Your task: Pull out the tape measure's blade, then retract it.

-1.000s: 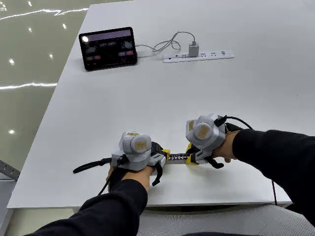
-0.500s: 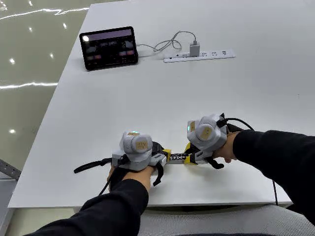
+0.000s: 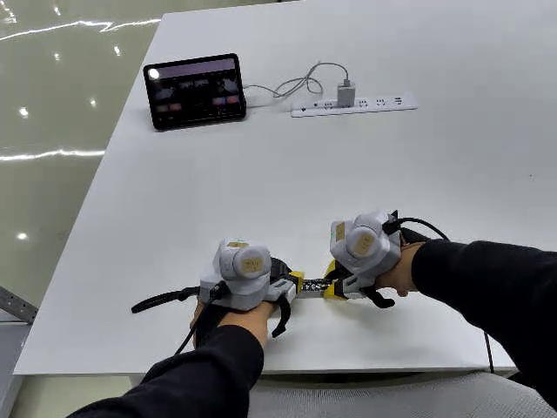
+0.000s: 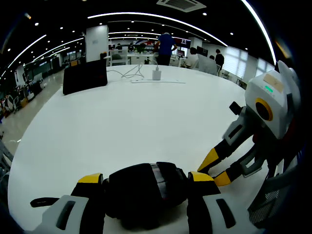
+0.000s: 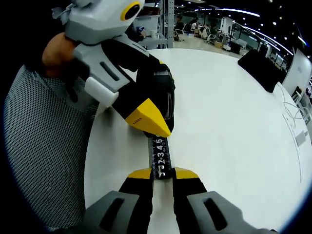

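Note:
The black tape measure [image 3: 277,266] lies near the table's front edge, and my left gripper [image 3: 284,287] is shut on its case [image 4: 146,190]. A short stretch of blade [image 3: 313,284] with printed numbers [image 5: 160,156] runs out of the case [image 5: 158,92] to the right. My right gripper [image 3: 331,288] is shut on the blade's end, its yellow-tipped fingers [image 5: 185,173] pinching it from both sides. In the left gripper view the right gripper [image 4: 218,169] comes in from the right, close to the case. The left gripper's yellow fingertip [image 5: 148,119] shows beside the case in the right gripper view.
A dark tablet [image 3: 193,90] stands at the table's far left. A white power strip [image 3: 352,104] with a charger [image 3: 345,91] and cable lies beside it. A black strap [image 3: 161,299] trails left of the left gripper. The table's front edge [image 3: 261,364] is just behind both hands.
The two grippers have drawn slightly closer together, and the exposed stretch of blade looks a little shorter. The head camera has shifted a bit.

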Available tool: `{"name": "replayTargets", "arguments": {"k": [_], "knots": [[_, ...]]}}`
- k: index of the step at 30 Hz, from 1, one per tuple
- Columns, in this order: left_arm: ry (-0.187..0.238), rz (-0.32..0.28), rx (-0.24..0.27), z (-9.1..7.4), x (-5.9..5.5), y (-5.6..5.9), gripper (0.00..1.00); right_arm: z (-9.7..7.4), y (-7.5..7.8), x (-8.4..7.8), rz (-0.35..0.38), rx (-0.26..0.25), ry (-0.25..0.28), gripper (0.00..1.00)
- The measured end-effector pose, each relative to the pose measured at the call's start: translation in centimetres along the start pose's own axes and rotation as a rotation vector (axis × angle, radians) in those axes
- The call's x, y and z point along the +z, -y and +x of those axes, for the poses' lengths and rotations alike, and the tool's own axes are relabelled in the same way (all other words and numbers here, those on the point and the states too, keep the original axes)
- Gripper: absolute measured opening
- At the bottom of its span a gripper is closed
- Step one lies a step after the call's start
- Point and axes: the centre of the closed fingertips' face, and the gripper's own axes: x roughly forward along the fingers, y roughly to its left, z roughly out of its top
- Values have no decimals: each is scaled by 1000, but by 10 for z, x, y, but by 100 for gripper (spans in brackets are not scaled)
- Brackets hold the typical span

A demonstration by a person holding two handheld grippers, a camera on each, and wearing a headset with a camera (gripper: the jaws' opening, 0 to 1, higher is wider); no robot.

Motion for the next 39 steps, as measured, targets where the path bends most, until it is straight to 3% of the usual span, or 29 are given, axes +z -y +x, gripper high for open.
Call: {"name": "replayTargets", "arguments": {"k": [13, 16, 18, 39], "knots": [[2, -4, 0, 0, 0, 0, 65, 2, -1, 5, -4, 4, 20, 11], [6, -20, -2, 0, 1, -1, 64, 3, 2, 7, 52, 7, 28, 11], [7, -22, -1, -1, 1, -1, 64, 5, 0, 8, 10, 0, 27, 11], [8, -23, -15, -1, 1, -1, 64, 11, -1, 15, 17, -14, 45, 11]]}}
